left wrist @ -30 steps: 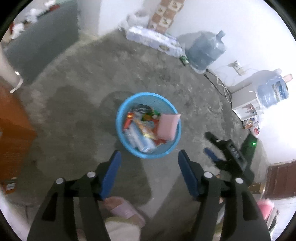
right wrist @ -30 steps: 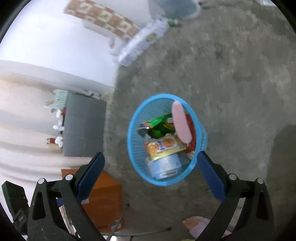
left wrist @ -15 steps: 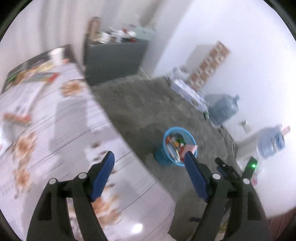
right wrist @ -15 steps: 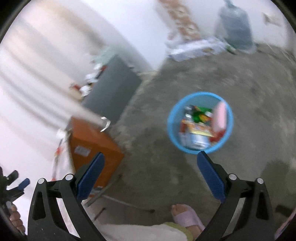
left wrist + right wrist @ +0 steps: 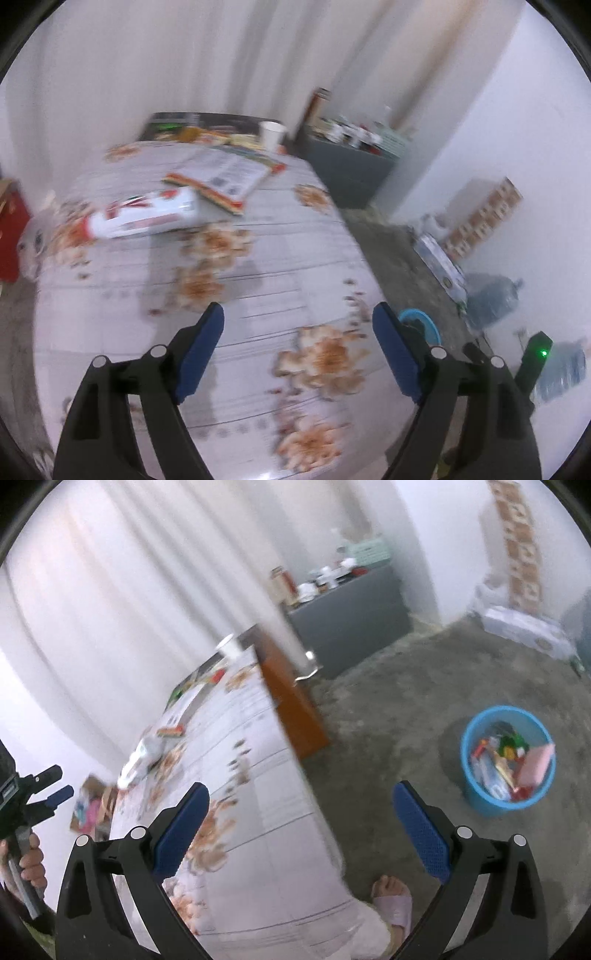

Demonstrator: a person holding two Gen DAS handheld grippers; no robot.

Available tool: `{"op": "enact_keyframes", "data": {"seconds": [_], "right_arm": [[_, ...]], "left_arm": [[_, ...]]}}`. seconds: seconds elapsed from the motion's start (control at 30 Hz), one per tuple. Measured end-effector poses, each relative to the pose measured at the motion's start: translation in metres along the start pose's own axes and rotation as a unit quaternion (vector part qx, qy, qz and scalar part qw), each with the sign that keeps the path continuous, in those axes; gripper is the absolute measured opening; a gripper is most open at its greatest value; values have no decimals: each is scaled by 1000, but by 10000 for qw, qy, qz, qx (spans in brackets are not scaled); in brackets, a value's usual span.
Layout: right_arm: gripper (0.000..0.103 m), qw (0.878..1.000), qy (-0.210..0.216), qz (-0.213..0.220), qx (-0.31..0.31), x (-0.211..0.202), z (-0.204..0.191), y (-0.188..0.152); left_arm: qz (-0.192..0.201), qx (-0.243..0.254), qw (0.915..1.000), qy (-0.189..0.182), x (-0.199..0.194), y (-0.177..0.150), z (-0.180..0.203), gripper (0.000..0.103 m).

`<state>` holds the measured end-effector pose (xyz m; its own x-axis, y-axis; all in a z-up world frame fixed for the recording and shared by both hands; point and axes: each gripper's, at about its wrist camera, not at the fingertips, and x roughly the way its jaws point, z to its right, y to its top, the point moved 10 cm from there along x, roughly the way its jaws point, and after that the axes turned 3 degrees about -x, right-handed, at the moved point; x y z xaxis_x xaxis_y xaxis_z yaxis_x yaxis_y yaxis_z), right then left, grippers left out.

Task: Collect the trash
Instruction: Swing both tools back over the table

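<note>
A blue bin (image 5: pixel 508 761) full of wrappers and bottles stands on the concrete floor, right in the right wrist view; only its rim (image 5: pixel 424 321) shows past the table edge in the left wrist view. My left gripper (image 5: pixel 299 338) is open and empty above a table with a flowered cloth (image 5: pixel 258 280). On the table lie a white and red packet (image 5: pixel 144 216), a booklet (image 5: pixel 229 175) and a paper cup (image 5: pixel 271 134). My right gripper (image 5: pixel 301 818) is open and empty over the table's edge. The packet (image 5: pixel 142 755) shows small and blurred there.
An orange cabinet (image 5: pixel 291 705) stands beside the table and a grey cabinet (image 5: pixel 351 622) with cups behind it. Water jugs (image 5: pixel 493 301) and a flat pack (image 5: pixel 524 631) lie by the far wall. The person's sandalled foot (image 5: pixel 393 901) is on the floor.
Both grippers have swung up and away from the bin toward the table. The bin, once centred below both, now sits at the right. Both stay open.
</note>
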<state>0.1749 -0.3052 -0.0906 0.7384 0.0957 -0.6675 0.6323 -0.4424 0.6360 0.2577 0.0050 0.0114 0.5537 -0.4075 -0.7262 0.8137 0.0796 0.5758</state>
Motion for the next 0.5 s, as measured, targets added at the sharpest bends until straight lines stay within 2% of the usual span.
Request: {"op": "enact_keyframes", "data": {"seconds": [0.13, 0.3, 0.37, 0.47, 0.5], "right_arm": [[96, 9992, 185, -165, -325, 3, -26, -4], [96, 9964, 326, -459, -636, 13, -49, -16], [96, 9954, 341, -552, -711, 17, -60, -21], [96, 9927, 415, -747, -855, 24, -74, -28], [96, 9917, 467, -804, -893, 27, -78, -29]], "left_arm": [[141, -483, 9986, 156, -11, -3, -43, 84], [323, -1079, 9930, 354, -9, 0, -86, 84], [481, -847, 9935, 586, -8, 3, -96, 84], [912, 231, 9894, 1107, -4, 14, -96, 84], [1043, 728, 9835, 1287, -2, 18, -94, 84]]}}
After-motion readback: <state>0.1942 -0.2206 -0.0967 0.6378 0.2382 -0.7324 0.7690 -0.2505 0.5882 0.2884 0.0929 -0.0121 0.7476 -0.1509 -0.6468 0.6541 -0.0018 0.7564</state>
